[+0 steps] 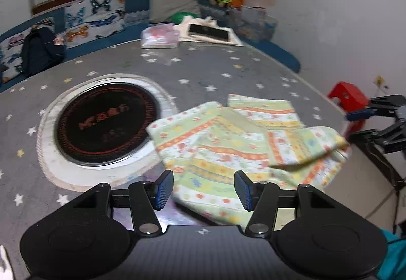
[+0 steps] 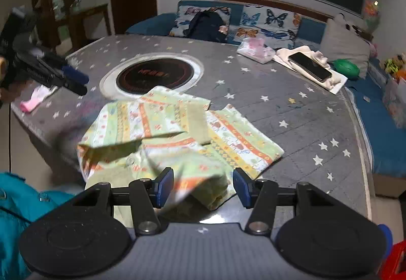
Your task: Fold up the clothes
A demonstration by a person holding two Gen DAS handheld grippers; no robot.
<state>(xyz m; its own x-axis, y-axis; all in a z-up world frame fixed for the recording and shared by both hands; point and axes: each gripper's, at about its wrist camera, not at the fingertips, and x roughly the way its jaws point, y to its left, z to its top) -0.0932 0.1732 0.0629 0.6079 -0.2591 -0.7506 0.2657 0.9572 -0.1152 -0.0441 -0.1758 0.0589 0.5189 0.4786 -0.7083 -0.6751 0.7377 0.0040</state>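
Note:
A small garment [image 1: 228, 148] with green, yellow and orange patterned stripes lies partly folded and rumpled on the grey star-print table [image 1: 203, 69]. My left gripper [image 1: 204, 188] hovers over the garment's near edge, jaws open, pads clear of the cloth. In the right wrist view the same garment [image 2: 177, 133] spreads across the table's near part, with a raised fold at its near-left side. My right gripper [image 2: 203, 187] stands open over that near edge, with cloth seen between the fingers but not pinched. Each gripper shows in the other's view: right gripper [image 1: 368, 115], left gripper [image 2: 63, 77].
A round black cooktop [image 1: 106, 125] is set into the table. At the far side lie a phone on cream cloth [image 1: 210, 32] and a pink packet [image 1: 159, 36]. A pink sock [image 2: 35, 98] lies at the table's left edge. A red stool [image 1: 350, 97] and a blue sofa [image 2: 380, 127] flank the table.

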